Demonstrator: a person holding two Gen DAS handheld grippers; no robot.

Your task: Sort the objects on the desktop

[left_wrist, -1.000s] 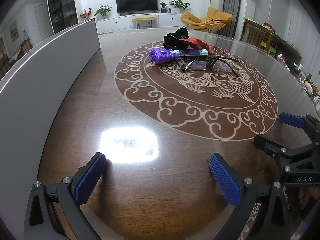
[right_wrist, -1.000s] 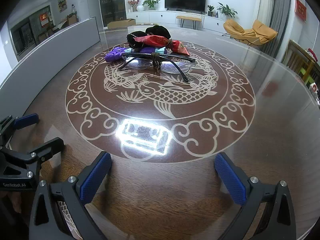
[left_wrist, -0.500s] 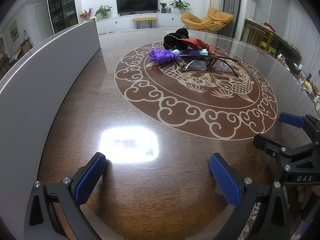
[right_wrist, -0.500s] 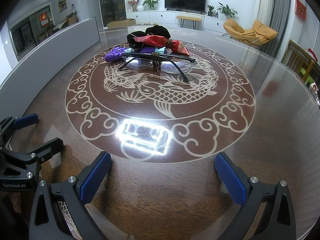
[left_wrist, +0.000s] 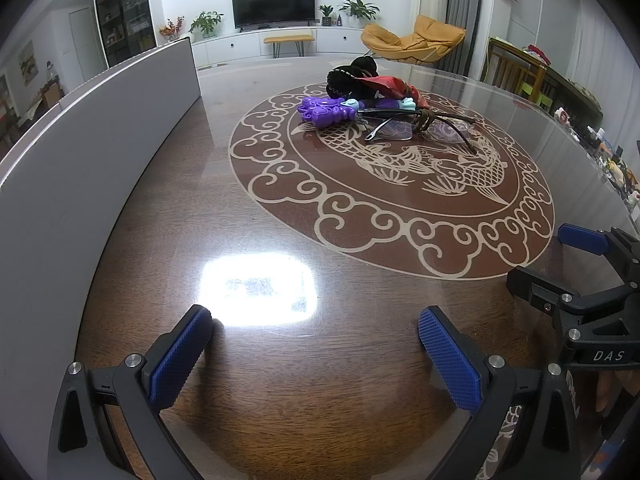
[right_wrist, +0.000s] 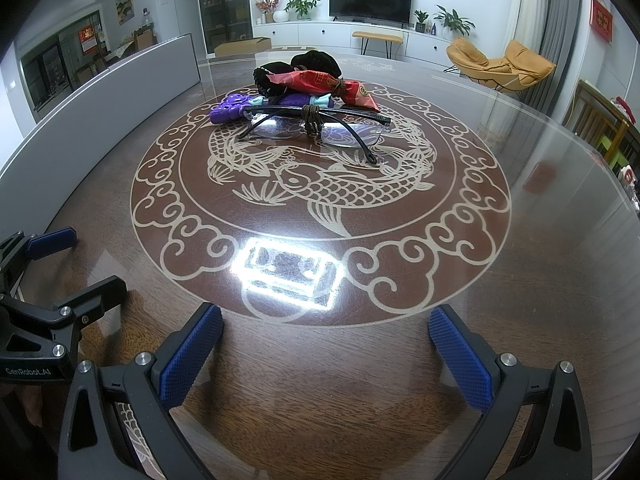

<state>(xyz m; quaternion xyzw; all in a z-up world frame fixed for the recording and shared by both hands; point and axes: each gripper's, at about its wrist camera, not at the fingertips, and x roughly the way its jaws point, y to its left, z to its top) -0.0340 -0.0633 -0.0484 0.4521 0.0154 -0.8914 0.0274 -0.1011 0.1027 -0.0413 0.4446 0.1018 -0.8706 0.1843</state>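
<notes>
Grey panel (left_wrist: pixel 92 128) flanks the table (left_wrist: pixel 280 360) — glasses (right_wrist: pixel 316 126) front the pile.

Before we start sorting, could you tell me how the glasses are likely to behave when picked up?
The glasses look light, with thin open arms, so probably fragile and springy. A brown cord loop on the bridge may snag or drag along.

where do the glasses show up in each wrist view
Left wrist view: the glasses lie right of centre in the upper part, on the fish pattern, just right of the purple toy.
Right wrist view: the glasses lie near the centre top, in front of the red wrapper, with the toy at their left end.
Shared landmark: the brown cord looped over the bridge of the frame.
</notes>
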